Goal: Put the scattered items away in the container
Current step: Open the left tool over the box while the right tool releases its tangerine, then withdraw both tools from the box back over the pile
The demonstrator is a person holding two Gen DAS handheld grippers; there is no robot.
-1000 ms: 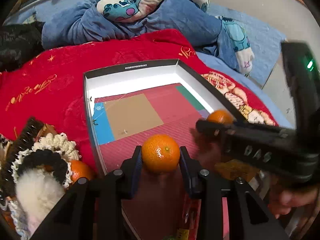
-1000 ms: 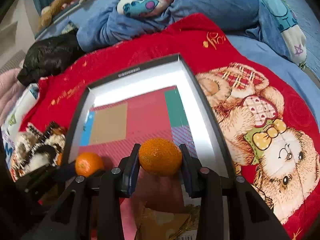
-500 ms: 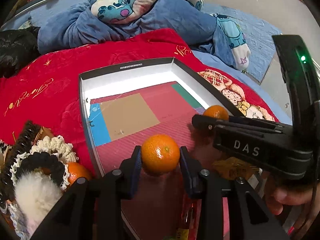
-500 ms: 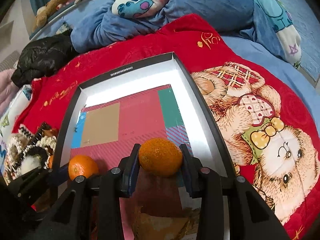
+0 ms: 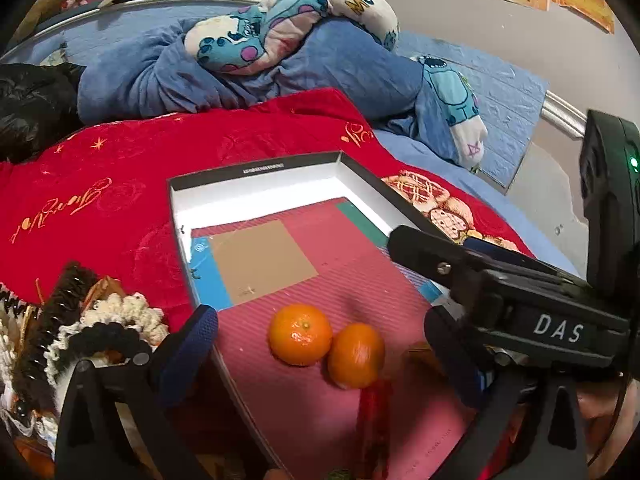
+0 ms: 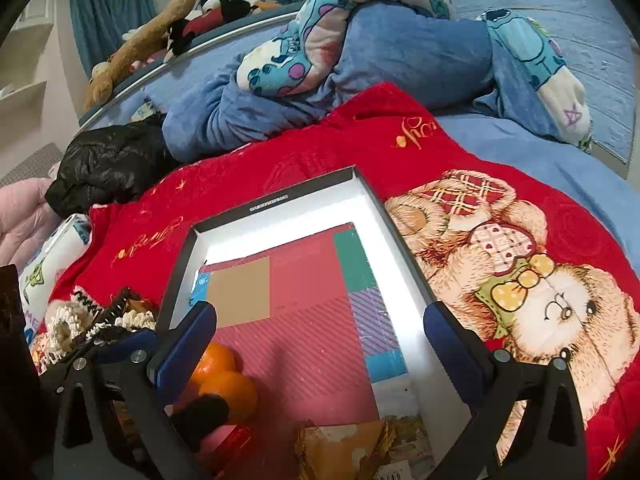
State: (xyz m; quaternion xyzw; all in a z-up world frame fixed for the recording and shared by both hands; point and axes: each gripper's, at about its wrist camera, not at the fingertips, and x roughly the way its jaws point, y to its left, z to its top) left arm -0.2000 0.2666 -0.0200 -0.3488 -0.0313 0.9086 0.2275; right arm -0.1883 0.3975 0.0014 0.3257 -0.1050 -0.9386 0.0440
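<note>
Two mandarins lie touching each other on the red lining of a shallow black-rimmed box (image 5: 276, 165) that sits on a red blanket (image 5: 100, 184) spread over a bed. In the left wrist view the left mandarin (image 5: 300, 334) rests just ahead of the right mandarin (image 5: 356, 355), which looks slightly blurred, and both sit in the near part of the box, between its left wall and its middle. The left hand-held gripper (image 5: 320, 352) has its jaws opening wide, with the blue-padded fingers (image 5: 192, 340) standing clear on either side of the fruit and nothing pressed between them. The right hand-held gripper (image 6: 320, 344) is likewise opening, with its pads well apart over the box floor and no object in its grip; in its own view the two mandarins show as an orange pair just beside its left finger, partly hidden behind it. From the left wrist view the right tool reaches in from the right side, its black body marked with white letters. A red tube-shaped item (image 5: 374, 428) lies in the box just near of the right mandarin. Left of the box, on the blanket, sits a heap of crocheted and furry items (image 5: 100, 328). A blue quilt (image 6: 400, 56) and a patterned plush pillow (image 6: 304, 40) lie at the far side of the bed.
</note>
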